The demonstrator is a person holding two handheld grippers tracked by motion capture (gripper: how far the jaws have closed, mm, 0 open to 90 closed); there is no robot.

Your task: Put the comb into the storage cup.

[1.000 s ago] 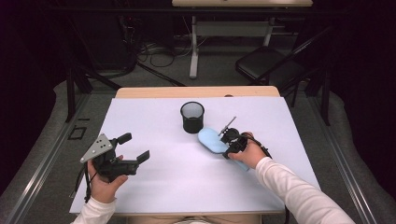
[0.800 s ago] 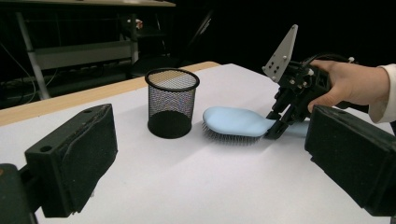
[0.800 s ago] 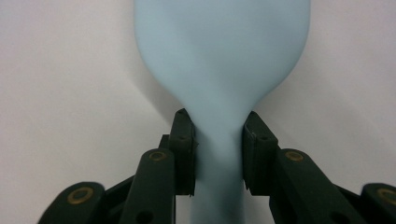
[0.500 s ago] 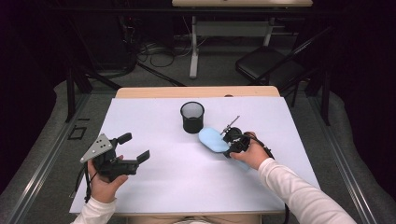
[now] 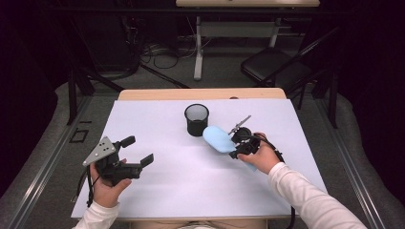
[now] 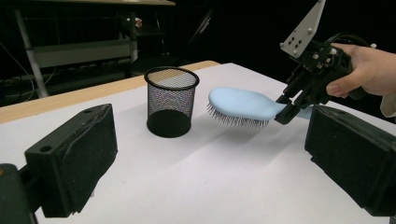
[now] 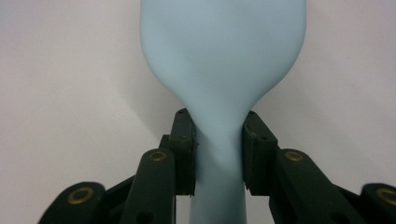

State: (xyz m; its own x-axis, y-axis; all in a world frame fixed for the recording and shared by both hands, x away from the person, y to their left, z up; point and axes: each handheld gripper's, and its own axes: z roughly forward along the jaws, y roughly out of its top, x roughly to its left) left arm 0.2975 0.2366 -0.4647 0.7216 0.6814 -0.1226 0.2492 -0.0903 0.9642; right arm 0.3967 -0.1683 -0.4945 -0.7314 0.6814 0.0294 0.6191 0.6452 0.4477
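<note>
A light blue hairbrush hangs just above the white table, bristles down, with its head beside a black mesh cup. My right gripper is shut on the brush's handle neck, a pad on each side. From the left gripper view the brush is lifted clear of the table, next to the cup. My left gripper is held at the table's front left, jaws wide open with nothing between them.
The white sheet covers the table, with a wooden edge at the far side. A dark chair and a desk frame with cables stand beyond the table.
The right gripper has carried the brush a little up and to the left, toward the cup. The left gripper has stayed put.
</note>
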